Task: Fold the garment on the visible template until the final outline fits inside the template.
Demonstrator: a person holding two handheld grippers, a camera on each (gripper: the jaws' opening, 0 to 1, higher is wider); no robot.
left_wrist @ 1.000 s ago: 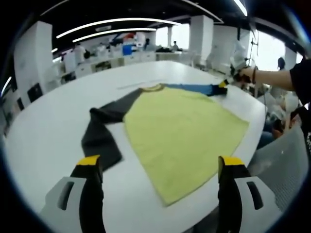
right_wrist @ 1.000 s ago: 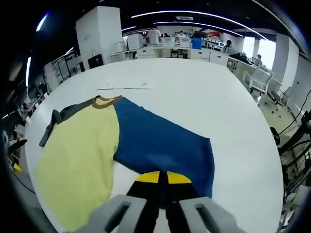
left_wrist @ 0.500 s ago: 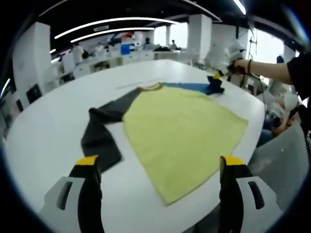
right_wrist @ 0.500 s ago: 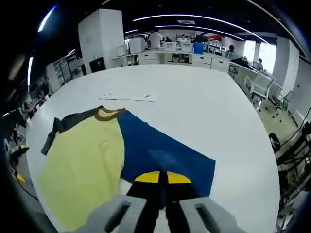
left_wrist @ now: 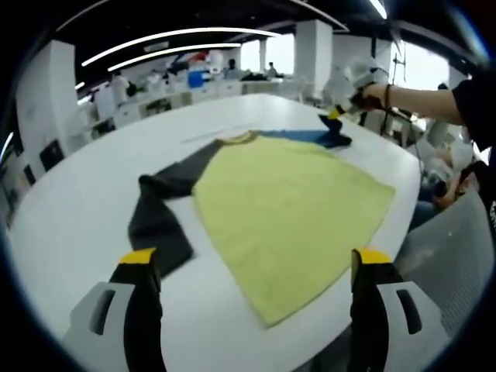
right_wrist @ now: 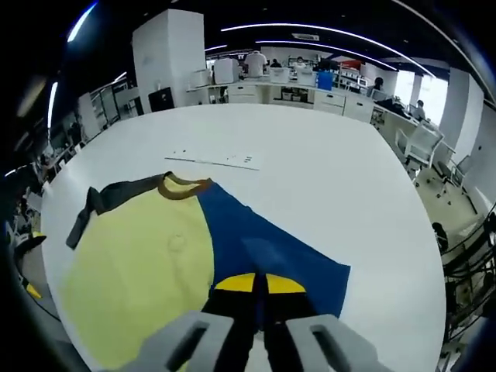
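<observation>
A large white desk with a rounded edge was seen in both views. A thin pale strip lay flat on it, beyond the collar end. White pillars and long ceiling light strips were visible in the room. Rows of workstations with a blue container stood behind, and white office chairs were placed near the desk.

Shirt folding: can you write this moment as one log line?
right gripper: shut on blue sleeve | left gripper: open, holding nothing | yellow shirt: flat on white table
</observation>
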